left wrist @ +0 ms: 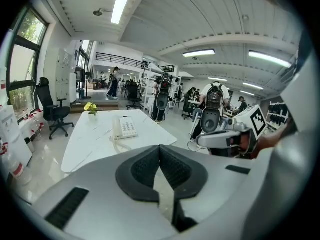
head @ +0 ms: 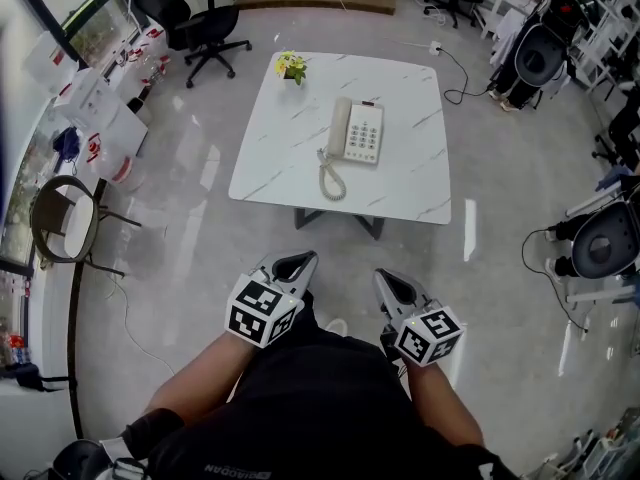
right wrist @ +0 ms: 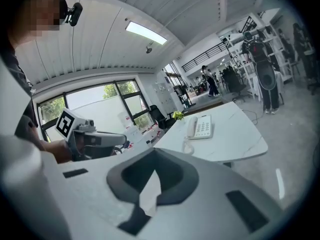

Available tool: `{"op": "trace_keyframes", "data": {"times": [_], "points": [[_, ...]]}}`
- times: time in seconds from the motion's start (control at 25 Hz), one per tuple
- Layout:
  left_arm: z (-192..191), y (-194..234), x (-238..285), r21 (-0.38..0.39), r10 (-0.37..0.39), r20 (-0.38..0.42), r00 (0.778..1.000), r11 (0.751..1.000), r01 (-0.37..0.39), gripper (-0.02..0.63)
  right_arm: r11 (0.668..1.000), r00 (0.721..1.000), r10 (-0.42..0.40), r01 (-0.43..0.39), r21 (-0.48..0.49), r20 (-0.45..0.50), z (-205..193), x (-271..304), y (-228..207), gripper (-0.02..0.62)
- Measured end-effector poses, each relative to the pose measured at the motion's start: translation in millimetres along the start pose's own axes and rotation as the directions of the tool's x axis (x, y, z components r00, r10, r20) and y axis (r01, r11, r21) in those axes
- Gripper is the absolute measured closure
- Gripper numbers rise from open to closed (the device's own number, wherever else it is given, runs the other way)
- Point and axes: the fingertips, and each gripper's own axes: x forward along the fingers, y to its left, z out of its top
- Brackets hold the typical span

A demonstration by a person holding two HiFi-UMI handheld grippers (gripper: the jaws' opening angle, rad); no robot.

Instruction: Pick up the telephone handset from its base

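Observation:
A cream telephone [head: 358, 131] lies on the white marble table [head: 400, 193], well ahead of both grippers. Its handset [head: 340, 128] rests in the cradle on the base's left side, and the coiled cord [head: 330, 179] hangs toward the table's near edge. The left gripper view shows the phone [left wrist: 125, 128] small and far off, as does the right gripper view [right wrist: 201, 127]. My left gripper [head: 300, 258] and right gripper [head: 386, 278] are held side by side near my body, over the floor, short of the table. Both are shut with nothing between their jaws.
A small pot of yellow flowers [head: 291, 66] stands at the table's far left corner. A black office chair [head: 205, 23] is beyond the table, a round chair [head: 62, 220] and boxes [head: 100, 118] to the left, black equipment [head: 540, 53] and floor cables [head: 455, 73] to the right.

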Motion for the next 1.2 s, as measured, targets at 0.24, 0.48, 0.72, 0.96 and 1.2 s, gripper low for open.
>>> {"op": "trace_keyframes", "data": {"times": [0.24, 0.48, 0.72, 0.96, 1.2], "points": [[5, 16, 18, -0.009, -0.007, 0.002, 1.000, 1.000, 0.007, 0.604, 1.000, 1.000, -0.015, 0.015, 0.001, -0.014, 4, 17, -18, 0.594], [26, 43, 40, -0.034, -0.005, 0.019, 1.000, 0.999, 0.006, 0.604, 0.999, 0.999, -0.046, 0.045, -0.010, -0.027, 21, 37, -38, 0.594], [45, 77, 68, -0.053, -0.024, 0.007, 1.000, 0.998, 0.024, 0.604, 0.998, 0.997, -0.058, 0.057, -0.025, -0.041, 47, 75, -55, 0.594], [78, 119, 96, -0.059, -0.041, 0.015, 0.999, 0.997, 0.042, 0.604, 0.996, 0.996, -0.081, 0.080, -0.034, -0.024, 87, 115, -71, 0.594], [101, 157, 120, -0.042, -0.076, -0.002, 0.997, 0.996, 0.076, 0.604, 0.993, 0.993, -0.115, 0.115, -0.038, -0.011, 117, 154, -85, 0.594]]}}
